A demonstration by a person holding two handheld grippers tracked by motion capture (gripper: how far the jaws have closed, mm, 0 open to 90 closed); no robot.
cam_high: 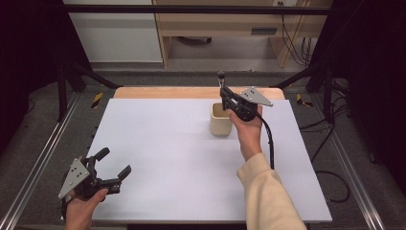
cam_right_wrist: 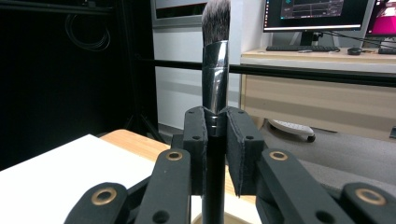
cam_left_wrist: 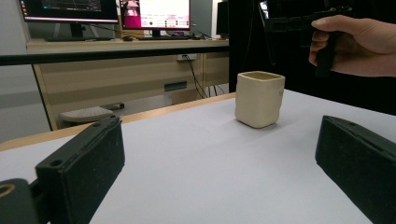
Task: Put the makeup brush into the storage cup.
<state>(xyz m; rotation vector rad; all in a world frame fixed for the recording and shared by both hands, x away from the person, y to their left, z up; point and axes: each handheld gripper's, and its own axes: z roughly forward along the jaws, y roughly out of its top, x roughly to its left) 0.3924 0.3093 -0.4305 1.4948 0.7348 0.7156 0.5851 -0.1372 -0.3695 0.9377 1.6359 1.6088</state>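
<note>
Brush (cam_right_wrist: 215, 60) gripped by right tongs (cam_right_wrist: 216, 135) above cup (cam_high: 220, 119).

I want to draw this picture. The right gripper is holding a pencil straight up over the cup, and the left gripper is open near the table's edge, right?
Almost. The right gripper holds a makeup brush, not a pencil; the right gripper view shows its bristles. It is upright over the cup, and the left gripper is open near the table's edge.
</note>
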